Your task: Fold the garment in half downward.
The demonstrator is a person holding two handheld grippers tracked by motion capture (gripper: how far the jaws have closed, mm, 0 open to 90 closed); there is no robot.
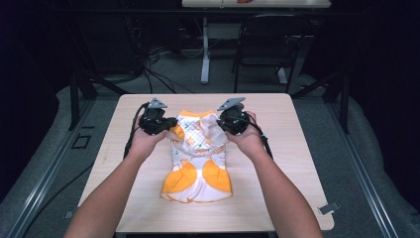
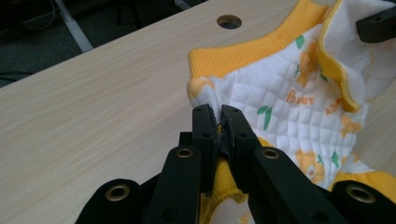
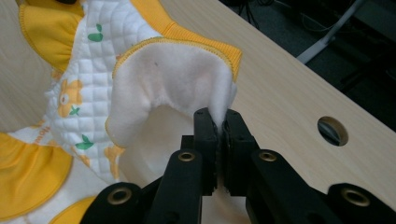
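1. Garment [image 1: 198,158] lies mid-table [image 1: 277,198], top end lifted by both grippers
2. Left gripper [image 2: 217,111] pinches a quilted edge, jaws nearly closed
3. Right gripper [image 3: 217,114] pinches the fleecy lining likewise
4. Gripper views reveal table holes [image 2: 229,21]

Your two bare forearms reach in from the near edge and angle toward each other over the middle of the worktop. Your left hand [image 1: 141,140] grips the left claw [image 1: 171,124], which points right; its jaws are pinched together on cloth. Your right hand [image 1: 249,135] grips the right claw [image 1: 221,121], which points left, jaws likewise clamped on cloth. Both claws sit level with each other, well apart.
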